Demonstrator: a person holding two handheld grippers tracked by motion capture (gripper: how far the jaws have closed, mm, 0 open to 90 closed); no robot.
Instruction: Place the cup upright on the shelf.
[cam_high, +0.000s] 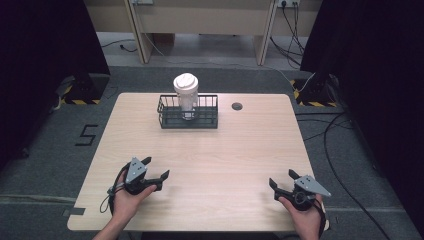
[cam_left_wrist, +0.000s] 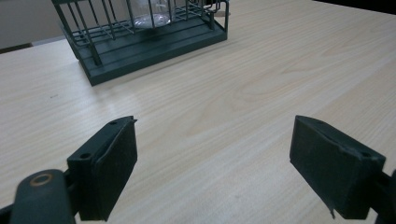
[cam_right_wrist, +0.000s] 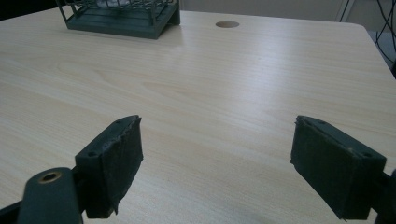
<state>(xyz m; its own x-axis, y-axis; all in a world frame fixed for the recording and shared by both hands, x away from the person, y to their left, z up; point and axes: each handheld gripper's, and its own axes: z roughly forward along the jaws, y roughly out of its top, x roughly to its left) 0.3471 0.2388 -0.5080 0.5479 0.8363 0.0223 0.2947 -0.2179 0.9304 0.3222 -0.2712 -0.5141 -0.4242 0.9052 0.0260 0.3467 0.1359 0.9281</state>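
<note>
My left tool (cam_high: 156, 171) and right tool (cam_high: 281, 182), jaws spread and empty, rest near the surface (cam_high: 225, 150) edge; the lidded cup (cam_high: 186, 95) stands in the wire basket (cam_high: 188, 119), so approach upright, probably gripping below the lid.

High view overhead; tongs views low, sharing basket (cam_high: 189, 118).

Cup (cam_high: 186, 90) in basket (cam_high: 165, 112) at table's (cam_high: 225, 155) far side.
</note>
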